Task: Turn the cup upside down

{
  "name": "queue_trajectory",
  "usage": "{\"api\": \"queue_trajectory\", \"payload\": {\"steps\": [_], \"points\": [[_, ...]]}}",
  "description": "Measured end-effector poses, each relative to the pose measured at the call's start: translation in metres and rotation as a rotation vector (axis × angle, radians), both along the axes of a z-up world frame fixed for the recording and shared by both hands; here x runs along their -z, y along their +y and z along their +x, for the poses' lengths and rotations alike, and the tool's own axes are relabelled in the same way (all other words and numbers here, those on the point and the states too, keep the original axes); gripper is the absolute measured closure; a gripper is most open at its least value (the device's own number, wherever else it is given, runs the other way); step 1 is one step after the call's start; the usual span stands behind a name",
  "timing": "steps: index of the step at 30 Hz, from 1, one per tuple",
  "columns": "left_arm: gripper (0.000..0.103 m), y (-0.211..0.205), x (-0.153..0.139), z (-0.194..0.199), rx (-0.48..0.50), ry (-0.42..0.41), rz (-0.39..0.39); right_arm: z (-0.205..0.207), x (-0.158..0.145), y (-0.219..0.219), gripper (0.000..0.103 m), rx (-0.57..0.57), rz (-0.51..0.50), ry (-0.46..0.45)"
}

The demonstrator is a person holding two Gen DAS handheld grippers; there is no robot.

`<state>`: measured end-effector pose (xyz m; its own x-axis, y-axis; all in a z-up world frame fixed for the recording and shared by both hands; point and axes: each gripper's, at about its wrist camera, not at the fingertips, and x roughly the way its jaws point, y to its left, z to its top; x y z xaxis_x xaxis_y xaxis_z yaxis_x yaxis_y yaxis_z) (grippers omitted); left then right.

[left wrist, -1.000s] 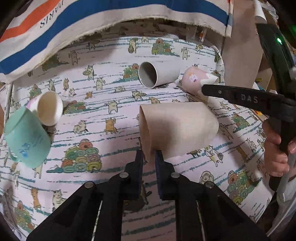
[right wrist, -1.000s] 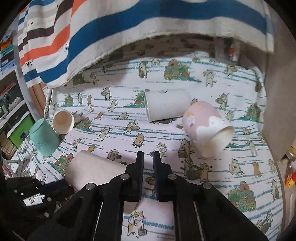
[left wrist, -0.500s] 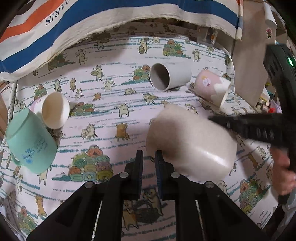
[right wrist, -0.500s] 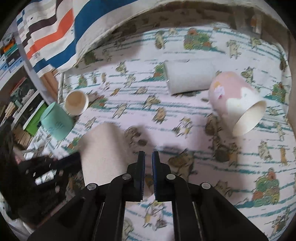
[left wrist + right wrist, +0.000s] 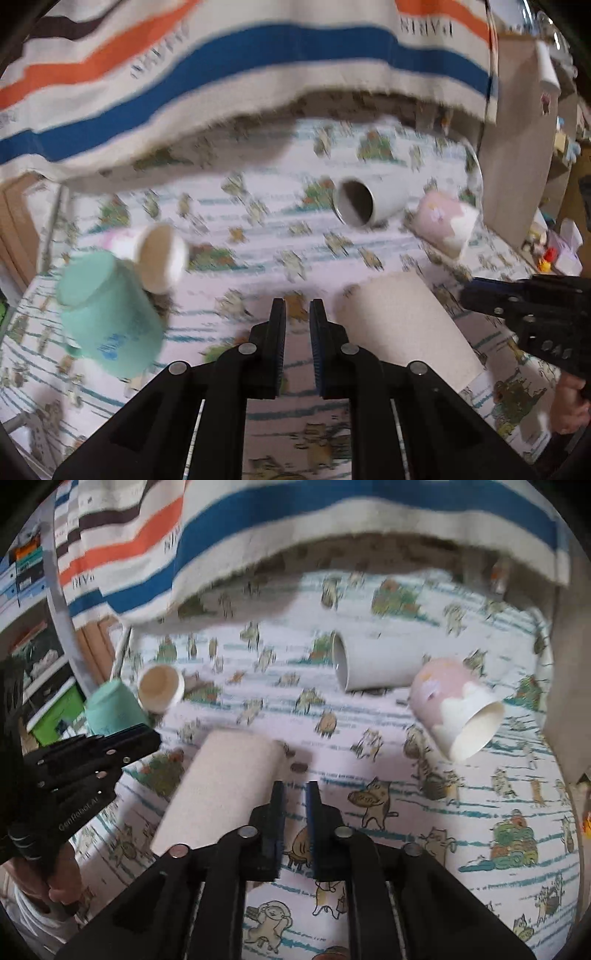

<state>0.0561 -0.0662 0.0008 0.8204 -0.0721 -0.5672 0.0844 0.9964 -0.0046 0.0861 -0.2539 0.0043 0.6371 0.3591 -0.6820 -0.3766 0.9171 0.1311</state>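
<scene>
On the cat-print tablecloth (image 5: 424,834), a beige cup (image 5: 225,786) stands mouth-down with its flat base on top, between the two grippers. Left of that beige cup, the left gripper (image 5: 297,314) hovers with its jaws nearly together, a narrow slit between them and nothing held; the view is blurred. Just right of the beige cup, the right gripper (image 5: 293,792) is likewise narrowed to a slim gap and grips nothing, its left finger close against the cup's side, though contact cannot be judged. Beyond the beige cup, a grey cup (image 5: 373,661) lies on its side, and a pink-and-white cup (image 5: 450,705) lies tilted just right of it. Far left of the beige cup sit a mint-green mug (image 5: 107,314) and a small white cup (image 5: 160,258). A striped cloth (image 5: 258,535) hangs behind them all.
</scene>
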Motion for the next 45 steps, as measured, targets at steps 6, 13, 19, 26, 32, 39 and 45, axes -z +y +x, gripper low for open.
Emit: {"api": "queue_trajectory", "payload": {"steps": [6,13,19,26,32,39,45], "points": [[0.063,0.028,-0.010,-0.022,-0.038,-0.131,-0.024,-0.026,-0.018,0.000,0.030,0.108,-0.017,-0.131],[0.006,0.033,-0.012,-0.047,-0.064,-0.301,0.046,-0.045,-0.022,0.005,0.017,0.144,0.051,-0.181],[0.000,0.031,-0.002,-0.048,-0.069,-0.317,0.059,-0.058,-0.020,0.014,0.003,0.146,0.019,-0.222],[0.000,0.048,0.001,-0.047,-0.110,-0.290,-0.036,-0.073,-0.017,0.019,0.000,0.161,-0.005,-0.317],[0.000,0.039,0.001,-0.048,-0.081,-0.298,-0.008,-0.082,-0.014,0.022,0.000,0.240,-0.004,-0.385],[0.000,0.039,0.000,-0.048,-0.071,-0.299,-0.011,-0.074,-0.014,0.028,0.000,0.163,-0.022,-0.284],[0.000,0.042,0.000,-0.049,-0.094,-0.301,-0.008,-0.076,-0.003,0.037,0.000,0.107,-0.011,-0.209]]}}
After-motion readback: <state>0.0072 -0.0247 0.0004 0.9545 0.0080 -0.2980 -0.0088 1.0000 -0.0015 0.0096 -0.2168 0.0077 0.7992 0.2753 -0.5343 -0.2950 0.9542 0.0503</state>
